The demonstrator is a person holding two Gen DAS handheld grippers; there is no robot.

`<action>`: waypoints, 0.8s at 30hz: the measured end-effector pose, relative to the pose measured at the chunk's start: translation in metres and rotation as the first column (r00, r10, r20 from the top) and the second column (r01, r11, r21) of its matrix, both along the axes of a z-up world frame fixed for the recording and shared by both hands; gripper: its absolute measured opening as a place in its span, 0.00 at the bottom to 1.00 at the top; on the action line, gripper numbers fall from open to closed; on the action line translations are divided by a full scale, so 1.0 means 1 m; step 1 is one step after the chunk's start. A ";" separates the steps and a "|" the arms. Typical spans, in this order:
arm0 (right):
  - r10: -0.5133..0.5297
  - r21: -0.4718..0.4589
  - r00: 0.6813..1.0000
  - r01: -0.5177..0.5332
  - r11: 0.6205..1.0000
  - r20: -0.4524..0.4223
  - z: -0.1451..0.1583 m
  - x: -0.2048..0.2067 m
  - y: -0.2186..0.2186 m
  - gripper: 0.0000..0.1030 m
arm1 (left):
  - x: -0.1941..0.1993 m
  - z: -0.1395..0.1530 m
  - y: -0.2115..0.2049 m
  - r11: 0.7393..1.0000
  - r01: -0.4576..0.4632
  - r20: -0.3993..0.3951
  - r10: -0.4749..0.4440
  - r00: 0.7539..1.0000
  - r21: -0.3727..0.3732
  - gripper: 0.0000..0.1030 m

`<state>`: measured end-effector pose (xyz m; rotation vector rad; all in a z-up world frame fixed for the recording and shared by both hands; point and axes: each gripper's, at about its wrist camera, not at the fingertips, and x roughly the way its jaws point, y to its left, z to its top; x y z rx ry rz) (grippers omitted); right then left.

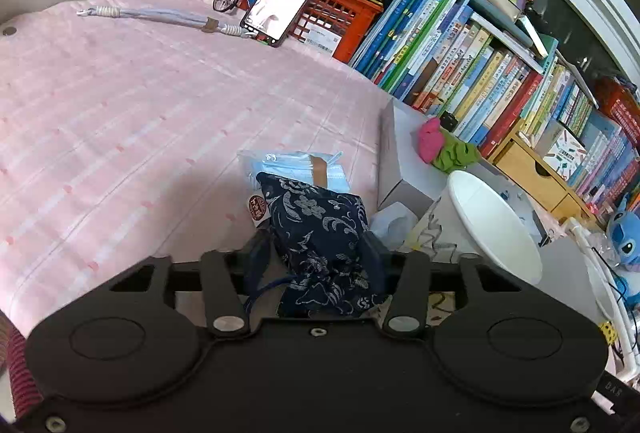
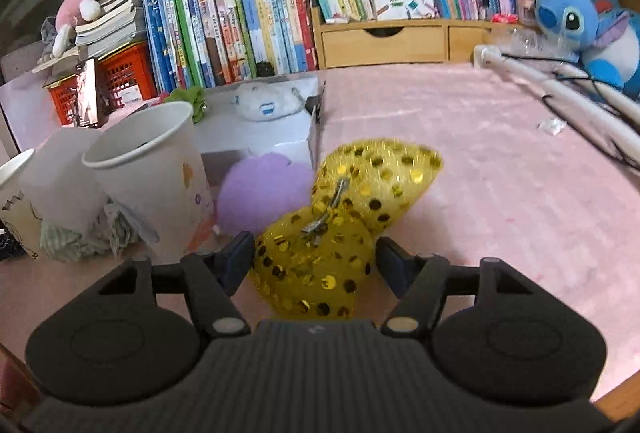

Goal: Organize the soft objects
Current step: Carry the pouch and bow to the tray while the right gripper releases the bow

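A dark blue floral drawstring pouch (image 1: pixel 320 225) lies on the pink tablecloth (image 1: pixel 120 121), partly over a pack of light blue face masks (image 1: pixel 296 163). My left gripper (image 1: pixel 318 253) has a pad against each side of the pouch. In the right wrist view a yellow mesh bow with gold sequins and a metal clip (image 2: pixel 340 209) rests on the cloth. My right gripper (image 2: pixel 314 257) straddles its near lobe, with both pads against the mesh. A purple fluffy puff (image 2: pixel 260 193) sits just left of the bow.
A white open box (image 1: pixel 400 161) holds pink and green scrunchies (image 1: pixel 444 145) and a white plush (image 2: pixel 268 103). Paper cups (image 2: pixel 152 169) and crumpled cloth (image 2: pixel 100 233) stand left of the bow. Books, an orange crate, a propped phone (image 1: pixel 282 1) and a blue plush (image 2: pixel 580 29) line the back.
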<state>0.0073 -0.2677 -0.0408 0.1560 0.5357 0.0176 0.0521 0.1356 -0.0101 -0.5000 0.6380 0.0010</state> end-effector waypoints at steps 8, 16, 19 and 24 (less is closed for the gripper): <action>0.015 -0.028 1.000 -0.014 1.000 0.021 0.010 -0.006 0.003 0.48 | -0.002 0.009 0.001 1.000 0.006 0.009 -0.006 1.000 0.007 0.26; 0.012 -0.090 0.997 -0.005 0.996 0.078 0.036 -0.011 0.000 0.47 | -0.006 0.043 0.005 0.993 -0.013 0.107 0.000 0.994 0.117 0.26; 0.014 -0.129 0.996 -0.002 0.992 0.093 0.048 -0.008 -0.005 0.47 | 0.004 0.062 0.011 0.989 0.008 0.118 -0.026 0.993 0.148 0.26; 0.069 -0.183 0.996 -0.057 0.982 0.062 0.074 0.014 -0.018 0.47 | 0.032 0.097 0.010 0.975 0.082 0.086 -0.102 0.991 0.208 0.26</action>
